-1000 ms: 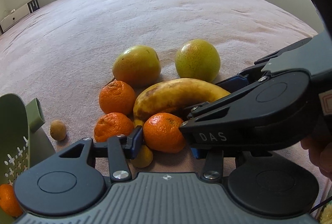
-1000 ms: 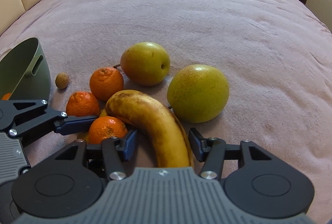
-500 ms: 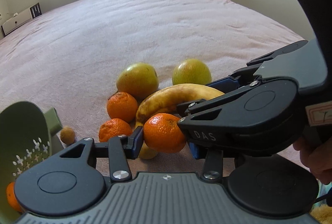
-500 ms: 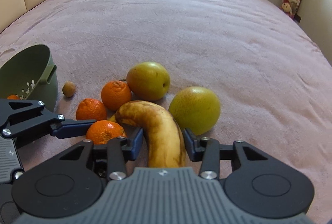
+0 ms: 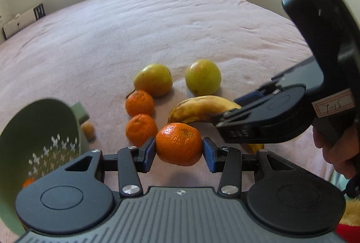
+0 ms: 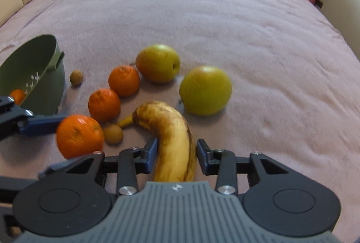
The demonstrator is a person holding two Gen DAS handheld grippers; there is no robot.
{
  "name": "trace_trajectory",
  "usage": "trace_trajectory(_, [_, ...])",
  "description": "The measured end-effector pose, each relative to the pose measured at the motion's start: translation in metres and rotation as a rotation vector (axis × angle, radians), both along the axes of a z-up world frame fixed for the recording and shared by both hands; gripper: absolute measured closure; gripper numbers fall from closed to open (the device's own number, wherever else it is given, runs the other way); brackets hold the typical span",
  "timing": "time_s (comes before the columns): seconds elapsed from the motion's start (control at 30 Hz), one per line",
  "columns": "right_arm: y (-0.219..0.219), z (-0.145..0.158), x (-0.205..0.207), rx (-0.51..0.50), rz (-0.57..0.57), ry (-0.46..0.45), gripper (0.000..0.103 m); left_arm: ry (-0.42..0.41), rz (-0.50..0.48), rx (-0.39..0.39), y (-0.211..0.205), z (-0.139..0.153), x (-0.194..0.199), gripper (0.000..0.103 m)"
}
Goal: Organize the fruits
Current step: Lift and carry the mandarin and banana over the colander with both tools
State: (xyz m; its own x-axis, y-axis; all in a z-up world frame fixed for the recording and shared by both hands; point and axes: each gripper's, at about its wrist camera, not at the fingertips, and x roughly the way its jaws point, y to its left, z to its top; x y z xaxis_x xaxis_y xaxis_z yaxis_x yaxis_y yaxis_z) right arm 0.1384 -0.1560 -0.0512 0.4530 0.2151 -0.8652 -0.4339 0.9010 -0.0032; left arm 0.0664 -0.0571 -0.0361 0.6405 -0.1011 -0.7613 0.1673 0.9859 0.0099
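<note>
Fruits: spread on the pink bedcover (image 6: pixel 247 18).
Tangerines: four; one (image 5: pixel 178 144) pinched in the left tongs (image 5: pixel 178 150), two (image 5: pixel 139 103) beyond them to the left, one in the green colander (image 5: pixel 45 130).
Banana (image 6: pixel 173 141): one, between the right tongs (image 6: pixel 176 153), which are closing on it.
Yellow-green round fruits (image 6: pixel 205 90): two, beyond both tongs.
Small brown fruits (image 6: pixel 113 133): two, left of the right tongs.

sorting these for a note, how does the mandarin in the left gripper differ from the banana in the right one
The mandarin is round and bright orange; the banana is long, curved, yellow with brown patches. The mandarin fits wholly between the left gripper fingers, while the banana sticks out well past the right gripper, whose jaws are closing on it. Both are above the pink bedspread.
</note>
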Motion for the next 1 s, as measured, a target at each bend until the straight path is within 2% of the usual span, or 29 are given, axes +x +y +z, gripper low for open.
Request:
trace_trajectory(0.03, [0.0,-0.003,0.0,-0.014,0.002,0.017,0.073,0.01,0.009,-0.009,0.003,-0.001,-0.002,0.053])
trace_trajectory(0.17, [0.005,-0.004,-0.004,-0.05,0.027,0.009,0.073,0.05,0.045,-0.04,0.015,-0.003,-0.003,0.053])
trace_trajectory(0.27, [0.008,-0.005,-0.002,-0.061,0.029,0.011,0.07,0.081,0.077,-0.071,0.025,-0.007,-0.001,0.053])
trace_trajectory(0.33, [0.01,-0.008,0.001,-0.066,0.039,0.019,0.061,0.105,0.101,-0.099,0.032,-0.009,-0.001,0.053])
trace_trajectory(0.4, [0.014,-0.009,0.003,-0.074,0.058,0.015,0.057,0.134,0.123,-0.126,0.039,-0.012,0.001,0.053])
trace_trajectory(0.67, [0.024,-0.022,0.014,-0.096,0.083,0.02,0.057,0.252,0.18,-0.188,0.055,-0.033,0.01,0.052])
trace_trajectory(1.0, [0.027,-0.033,0.016,-0.113,0.102,0.024,0.059,0.26,0.193,-0.258,0.06,-0.042,0.018,0.051])
